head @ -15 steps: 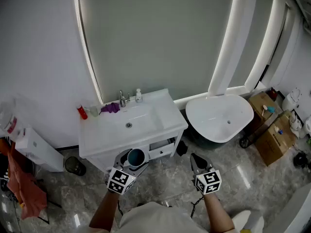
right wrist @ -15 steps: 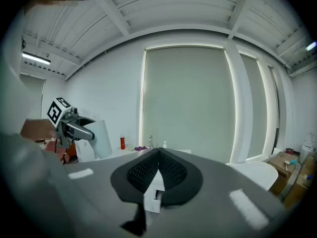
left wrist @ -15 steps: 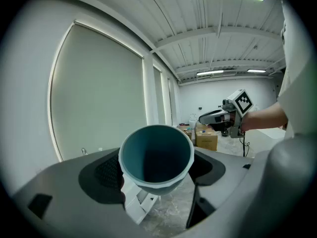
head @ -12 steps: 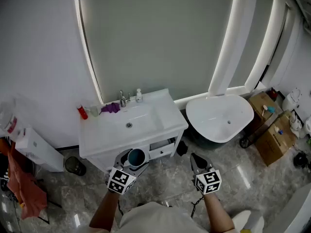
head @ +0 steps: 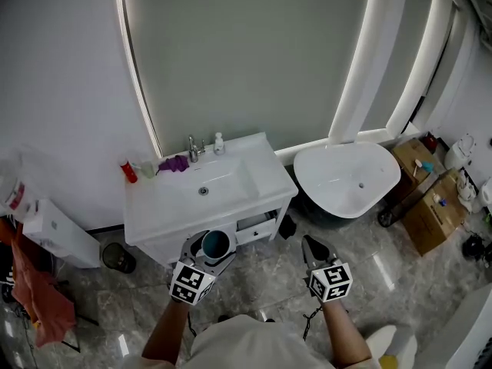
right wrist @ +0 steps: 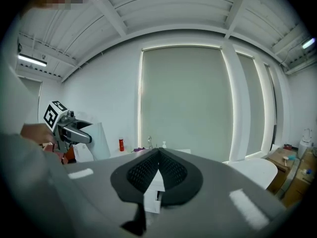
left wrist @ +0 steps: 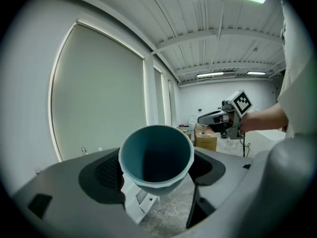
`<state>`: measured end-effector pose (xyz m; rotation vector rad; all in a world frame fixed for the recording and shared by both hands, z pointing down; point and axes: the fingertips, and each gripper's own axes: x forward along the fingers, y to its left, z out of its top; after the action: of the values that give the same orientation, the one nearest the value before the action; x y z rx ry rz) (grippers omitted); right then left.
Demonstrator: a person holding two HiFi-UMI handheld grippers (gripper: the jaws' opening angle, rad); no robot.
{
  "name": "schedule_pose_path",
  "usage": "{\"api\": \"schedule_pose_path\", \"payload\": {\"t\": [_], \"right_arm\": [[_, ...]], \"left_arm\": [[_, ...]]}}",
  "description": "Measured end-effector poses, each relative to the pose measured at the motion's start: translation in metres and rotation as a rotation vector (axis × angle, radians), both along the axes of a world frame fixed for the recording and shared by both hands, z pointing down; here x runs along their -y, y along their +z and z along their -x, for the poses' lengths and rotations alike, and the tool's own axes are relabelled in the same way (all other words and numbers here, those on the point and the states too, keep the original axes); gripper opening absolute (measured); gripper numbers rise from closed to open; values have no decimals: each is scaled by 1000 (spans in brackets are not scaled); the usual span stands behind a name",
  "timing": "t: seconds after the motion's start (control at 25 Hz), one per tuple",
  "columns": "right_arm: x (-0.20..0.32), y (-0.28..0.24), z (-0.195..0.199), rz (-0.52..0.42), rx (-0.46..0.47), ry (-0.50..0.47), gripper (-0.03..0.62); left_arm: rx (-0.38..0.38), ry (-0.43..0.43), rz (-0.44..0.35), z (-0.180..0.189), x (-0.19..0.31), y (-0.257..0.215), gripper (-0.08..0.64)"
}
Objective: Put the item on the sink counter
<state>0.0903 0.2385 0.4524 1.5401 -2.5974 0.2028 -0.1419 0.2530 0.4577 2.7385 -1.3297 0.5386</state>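
Clamped in the left gripper [head: 209, 255] (right gripper [head: 311, 247] closed, empty), the cup [left wrist: 156, 156] is best carried level and set on bare counter [head: 269, 180].

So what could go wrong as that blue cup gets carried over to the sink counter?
1. The cup is round and smooth, clamped between the wide-spread jaws of the left gripper; it might slip out over the hard floor.
2. The basin fills most of the counter; set on its sloping edge, the cup could tip in.
3. The back edge is crowded with a tap, soap bottle and purple cloth, all easy to knock.
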Motion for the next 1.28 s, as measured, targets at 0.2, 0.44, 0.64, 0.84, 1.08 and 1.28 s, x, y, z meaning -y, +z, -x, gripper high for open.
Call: {"api": "schedule_pose_path", "payload": {"t": [0.2,0.44,0.64,0.84,1.08,1.28], "right_arm": [[-5,4,8,15,-1,26,11],[-13,7,29,23,-12,43,11],[-24,9,43,29,-14,72,11],[-29,9,58,31,-19,81,11],[-20,14,64,54,-25,69,11],[3,27,62,73,-17,46,11]], "left_arm": [[0,20,5,8,-5,3,387],[-9,43,9,26,-8,6,387],[-14,77,10,38,-14,7,387],[-23,93,11,49,-14,10,387],[-36,83,31,52,-5,14,387],[-26,58,47,51,17,26,387]]}}
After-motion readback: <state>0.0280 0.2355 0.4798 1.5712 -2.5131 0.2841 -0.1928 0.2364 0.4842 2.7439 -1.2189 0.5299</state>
